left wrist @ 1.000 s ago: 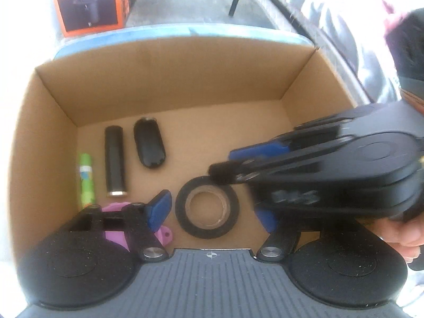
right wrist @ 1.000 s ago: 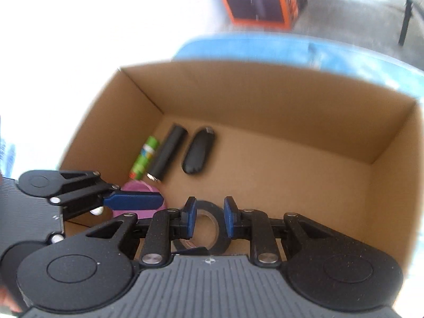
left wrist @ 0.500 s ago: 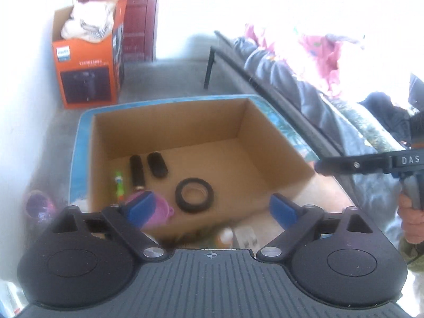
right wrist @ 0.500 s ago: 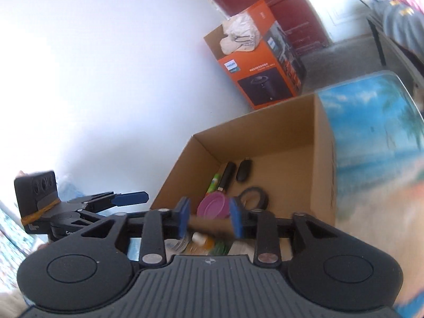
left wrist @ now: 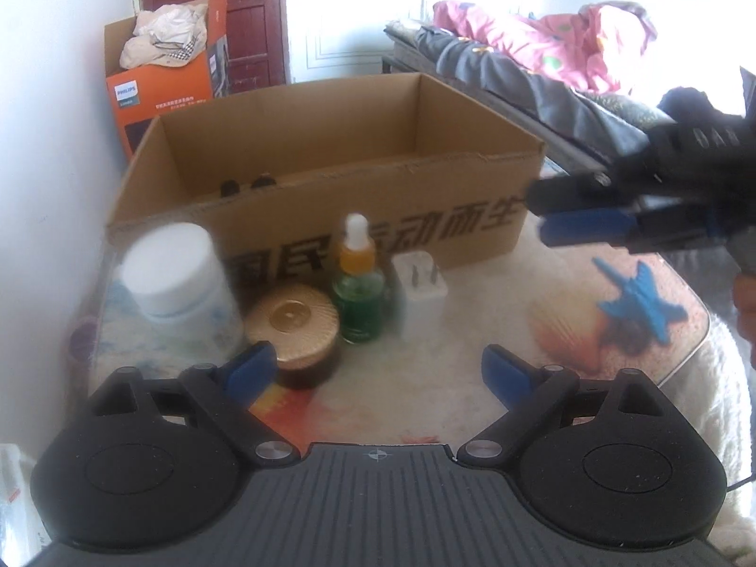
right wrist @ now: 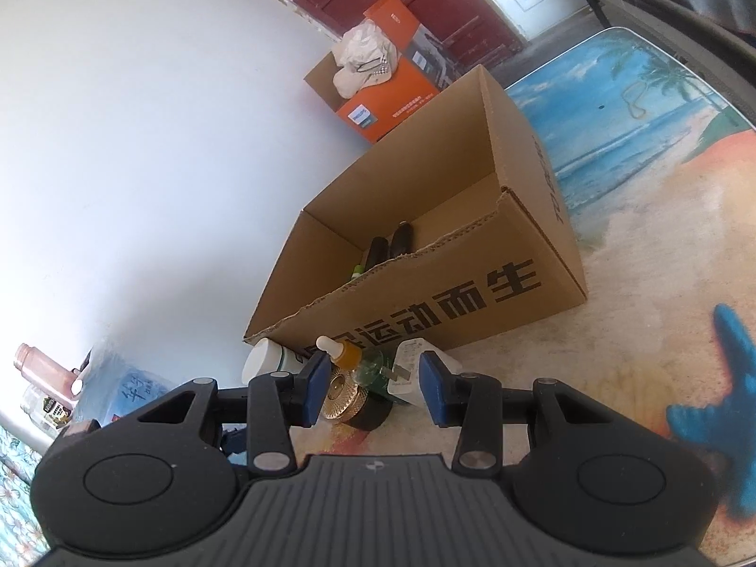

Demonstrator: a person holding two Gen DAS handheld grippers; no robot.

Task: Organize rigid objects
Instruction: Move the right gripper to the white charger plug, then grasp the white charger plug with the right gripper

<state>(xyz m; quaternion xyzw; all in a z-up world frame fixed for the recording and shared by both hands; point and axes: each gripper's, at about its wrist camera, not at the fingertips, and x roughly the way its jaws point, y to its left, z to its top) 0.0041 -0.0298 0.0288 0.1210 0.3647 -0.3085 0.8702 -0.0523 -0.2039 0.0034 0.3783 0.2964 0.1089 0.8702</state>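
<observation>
Both grippers have been drawn back out of the cardboard box (left wrist: 330, 217), where the tape roll was left, so a next item is judged due. Just before the box's near wall, from the left, a white jar (left wrist: 177, 279), a gold-lidded jar (left wrist: 295, 321), a dropper bottle (left wrist: 357, 288) and a white charger (left wrist: 420, 293) are crowded together. The left gripper (left wrist: 378, 371) is spread wide and empty; the right gripper (right wrist: 373, 385) is parted, nothing pinched. Right of the box, bare table (left wrist: 519, 330) is left open.
</observation>
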